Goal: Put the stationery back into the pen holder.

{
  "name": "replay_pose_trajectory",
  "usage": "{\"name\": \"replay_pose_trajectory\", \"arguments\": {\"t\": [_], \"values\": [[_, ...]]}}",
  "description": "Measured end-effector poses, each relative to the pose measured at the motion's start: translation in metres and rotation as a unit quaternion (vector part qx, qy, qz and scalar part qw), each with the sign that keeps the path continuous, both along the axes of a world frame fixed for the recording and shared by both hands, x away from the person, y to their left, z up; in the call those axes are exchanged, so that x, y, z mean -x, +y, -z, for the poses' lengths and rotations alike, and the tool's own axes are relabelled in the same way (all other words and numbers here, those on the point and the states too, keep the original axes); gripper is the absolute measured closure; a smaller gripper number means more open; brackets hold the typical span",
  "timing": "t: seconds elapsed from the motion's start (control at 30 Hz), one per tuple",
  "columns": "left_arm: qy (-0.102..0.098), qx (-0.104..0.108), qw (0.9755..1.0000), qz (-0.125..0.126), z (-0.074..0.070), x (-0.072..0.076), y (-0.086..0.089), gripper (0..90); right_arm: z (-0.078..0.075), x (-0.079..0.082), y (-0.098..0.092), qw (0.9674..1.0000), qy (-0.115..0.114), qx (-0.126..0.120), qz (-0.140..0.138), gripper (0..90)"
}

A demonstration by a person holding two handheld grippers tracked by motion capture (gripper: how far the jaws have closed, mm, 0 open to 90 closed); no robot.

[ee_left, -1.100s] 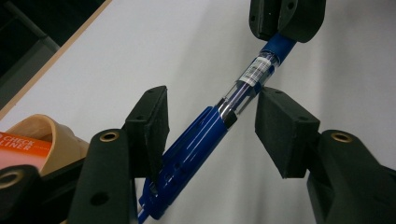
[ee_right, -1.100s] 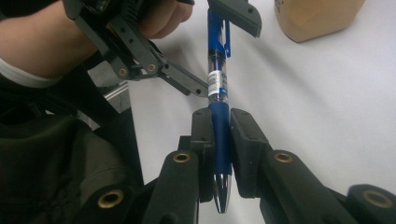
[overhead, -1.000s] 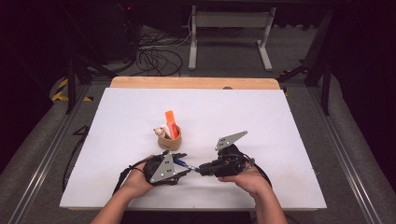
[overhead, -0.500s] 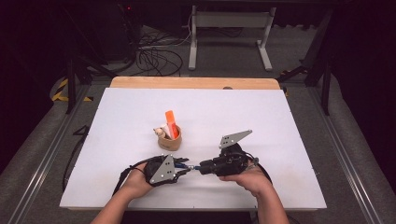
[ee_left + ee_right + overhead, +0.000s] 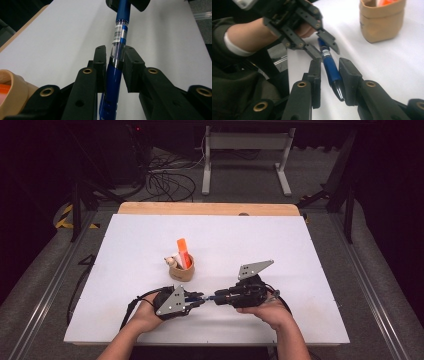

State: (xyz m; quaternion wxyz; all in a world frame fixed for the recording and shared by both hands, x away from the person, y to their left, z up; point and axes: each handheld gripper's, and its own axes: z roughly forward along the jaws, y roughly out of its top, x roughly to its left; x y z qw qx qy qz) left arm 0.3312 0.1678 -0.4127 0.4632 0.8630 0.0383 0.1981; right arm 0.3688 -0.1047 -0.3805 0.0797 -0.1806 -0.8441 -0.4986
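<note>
Now | both hand-held grippers, left (image 5: pixel 196 300) and right (image 5: pixel 216 298), clamp blue pen (image 5: pixel 117 56) | pen's lower end cut off.

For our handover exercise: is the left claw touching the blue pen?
Touching. In the left gripper view, the left claw has both jaws pressed against the blue pen.

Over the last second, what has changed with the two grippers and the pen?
Little has moved. The right gripper has shifted slightly to the right and its grey plate sits flatter. Both it and the left gripper stay closed on the blue pen with a clear middle, held between them just above the white table. The tan cup holding an orange marker stays put.
</note>
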Motion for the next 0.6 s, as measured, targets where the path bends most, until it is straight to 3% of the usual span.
{"name": "replay_pose_trajectory", "arguments": {"t": [0.1,0.27,0.47,0.6], "values": [[0.009,0.008,0.9999,0.006,-0.0002,-0.0008,0.0012,74.3,-0.0009,0.0016,-0.0011,0.9997,-0.015,-0.015,-0.014,74.8],[0.017,0.006,0.9998,0.009,0.0015,-0.0015,0.0003,73.8,-0.0006,0.0035,-0.0008,0.9990,-0.041,-0.010,-0.018,80.0],[0.009,-0.011,0.9999,-0.008,0.0026,-0.0010,-0.0013,73.1,0.0002,0.0037,0.0027,0.9990,-0.045,-0.001,-0.009,80.7],[0.002,-0.011,0.9999,-0.012,0.0019,-0.0006,-0.0019,72.8,-0.0015,0.0046,0.0048,0.9988,-0.049,0.006,-0.002,80.8]]}}
